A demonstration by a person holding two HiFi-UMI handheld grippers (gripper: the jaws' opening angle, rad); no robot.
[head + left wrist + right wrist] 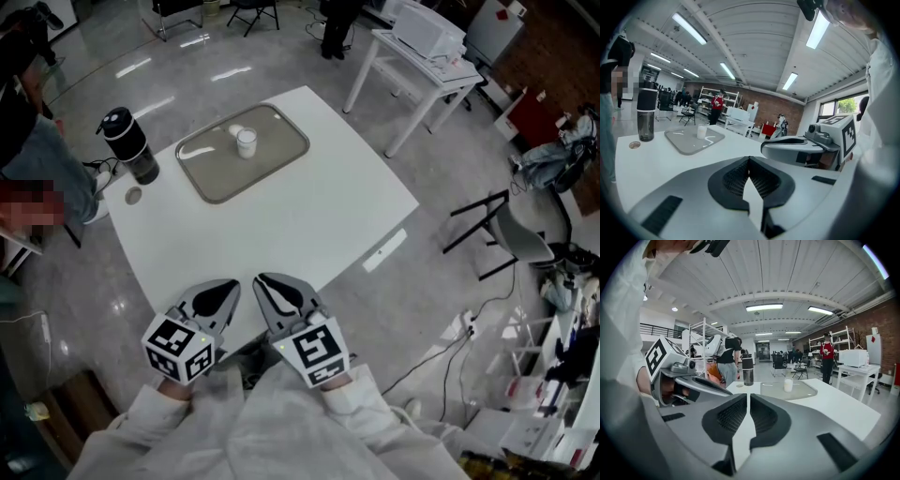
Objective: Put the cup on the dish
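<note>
A small white cup (247, 142) stands upright on the grey tray-like dish (281, 155) at the far side of the white table (319, 220). My left gripper (228, 283) and right gripper (262, 278) hover side by side over the table's near edge, well short of the dish. Both are shut with nothing between their jaws. In the left gripper view the jaws (749, 159) meet, with the cup (701, 131) and dish (684, 140) far ahead to the left. In the right gripper view the jaws (748, 397) show only a thin slit, and the cup (788, 385) stands ahead to the right on the dish (806, 391).
A black bottle (131, 145) stands at the table's far left corner, with a small round disc (133, 196) beside it. A person (42, 164) sits left of the table. A second white table (422, 56) and a chair (511, 234) stand to the right.
</note>
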